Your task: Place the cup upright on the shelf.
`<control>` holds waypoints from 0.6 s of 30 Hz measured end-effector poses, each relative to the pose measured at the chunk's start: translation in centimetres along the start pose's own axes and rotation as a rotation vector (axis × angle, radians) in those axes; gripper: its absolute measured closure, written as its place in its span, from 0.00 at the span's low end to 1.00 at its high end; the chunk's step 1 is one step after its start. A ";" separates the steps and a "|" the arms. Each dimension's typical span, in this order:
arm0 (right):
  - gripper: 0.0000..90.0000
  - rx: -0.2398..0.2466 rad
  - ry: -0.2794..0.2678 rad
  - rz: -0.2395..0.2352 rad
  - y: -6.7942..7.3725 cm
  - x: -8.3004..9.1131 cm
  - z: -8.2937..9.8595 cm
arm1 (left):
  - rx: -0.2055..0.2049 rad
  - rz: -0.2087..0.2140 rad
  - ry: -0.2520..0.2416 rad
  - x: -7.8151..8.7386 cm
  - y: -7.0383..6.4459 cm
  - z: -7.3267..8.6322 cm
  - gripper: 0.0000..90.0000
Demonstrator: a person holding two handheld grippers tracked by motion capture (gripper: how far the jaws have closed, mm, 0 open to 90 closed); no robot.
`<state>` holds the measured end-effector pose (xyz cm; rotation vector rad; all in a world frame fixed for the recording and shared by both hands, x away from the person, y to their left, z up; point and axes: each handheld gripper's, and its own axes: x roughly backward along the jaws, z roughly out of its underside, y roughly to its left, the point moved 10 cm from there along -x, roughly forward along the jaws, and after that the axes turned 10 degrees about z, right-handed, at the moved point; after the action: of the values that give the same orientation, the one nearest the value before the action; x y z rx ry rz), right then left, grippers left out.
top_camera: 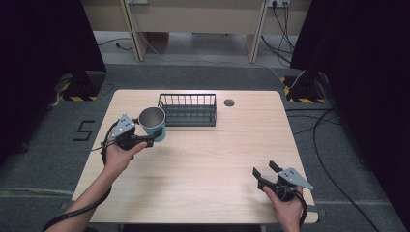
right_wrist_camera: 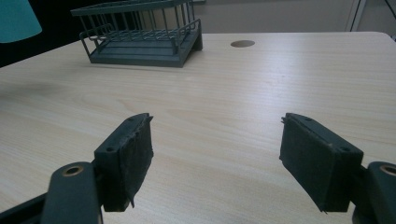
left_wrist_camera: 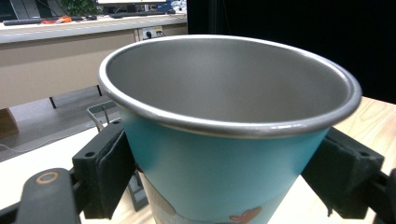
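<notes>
A teal cup (top_camera: 153, 126) with a bare metal inside and rim is held at the table's left, just in front of the dark wire rack (top_camera: 187, 110). My left gripper (top_camera: 153, 137) is shut on the cup's lower wall. In the left gripper view the cup (left_wrist_camera: 224, 154) sits upright between both pads (left_wrist_camera: 112, 172). The right gripper view catches the cup's base (right_wrist_camera: 16, 18) hanging clear above the tabletop. My right gripper (top_camera: 264, 167) stands open near the front right of the table, and its jaws (right_wrist_camera: 215, 154) have nothing between them.
The wire rack (right_wrist_camera: 140, 32) stands at the back middle of the wooden table (top_camera: 217, 150), with nothing seen in it. A round cable hole (top_camera: 229, 102) lies to its right. Cables trail over the floor at the right.
</notes>
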<state>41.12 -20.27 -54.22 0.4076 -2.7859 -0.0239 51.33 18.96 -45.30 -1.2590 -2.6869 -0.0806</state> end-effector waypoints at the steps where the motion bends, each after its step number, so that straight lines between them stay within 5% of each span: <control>1: 0.29 0.001 0.000 0.000 0.0 0.0 0.0 | 0.000 0.001 0.000 -0.1 0.0 0.0 0.18; 18: 0.29 0.001 0.000 -0.002 0.0 0.0 0.0 | -0.004 0.004 0.002 -1.9 0.4 -0.9 0.18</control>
<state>41.10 -20.25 -54.22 0.4103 -2.7852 -0.0232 52.92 17.68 -44.79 -1.2648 -2.6841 -0.0862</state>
